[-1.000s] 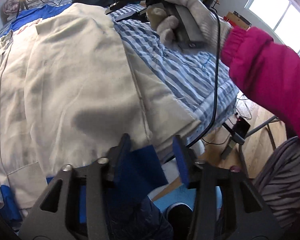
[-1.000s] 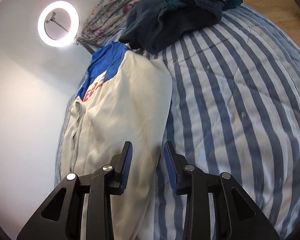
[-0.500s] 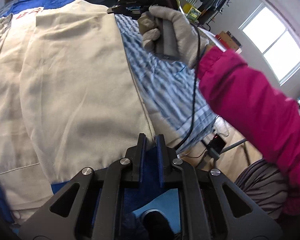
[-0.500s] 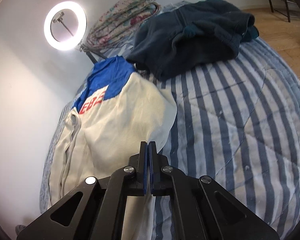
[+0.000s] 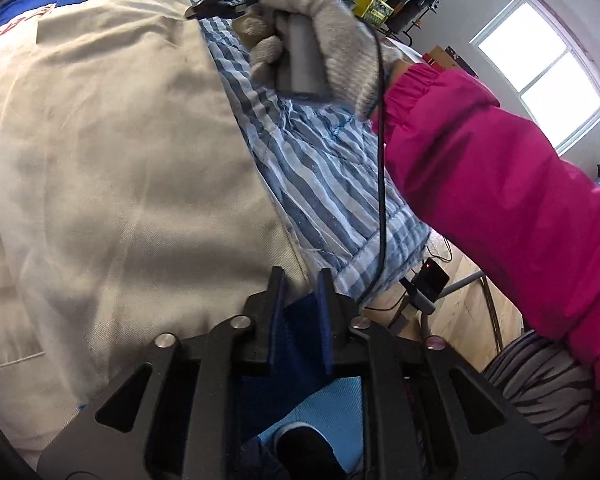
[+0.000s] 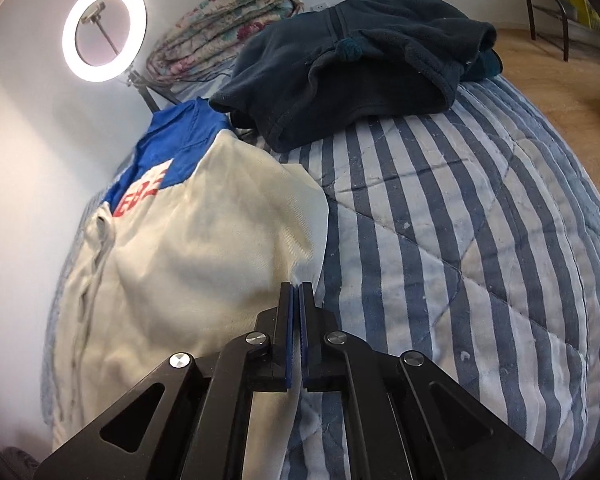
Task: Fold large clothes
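While the cream cotton jacket with the blue yoke and red lettering (image 6: 188, 256) lies spread flat on the blue-and-white striped quilt (image 6: 460, 240) covering the bed, both grippers sit at its right-hand edge. The right gripper (image 6: 299, 292) points steeply down at the jacket's side seam, its blue-padded fingers (image 6: 288, 320) pressed together on a thin fold of the cream cloth, which runs up between the pads. In the left wrist view, the grey knitted glove (image 5: 324, 36) of the right hand wraps around that gripper's handle, with a bright pink padded sleeve (image 5: 500, 200) reaching in from the right and a black cable (image 5: 381, 184) hanging from the wrist.

The left gripper (image 5: 300, 284) is tilted down at the jacket's lower right corner, near the edge of the bed. Its jaws have just been opening a little and stand slightly apart; the blue hem band (image 5: 296, 328) of the jacket lies between them, but whether the pads press it I cannot tell.

At the head of the bed a dark navy fleece garment (image 6: 360, 72) lies crumpled, beside a folded floral blanket (image 6: 236, 16) and a lit ring light (image 6: 104, 32).
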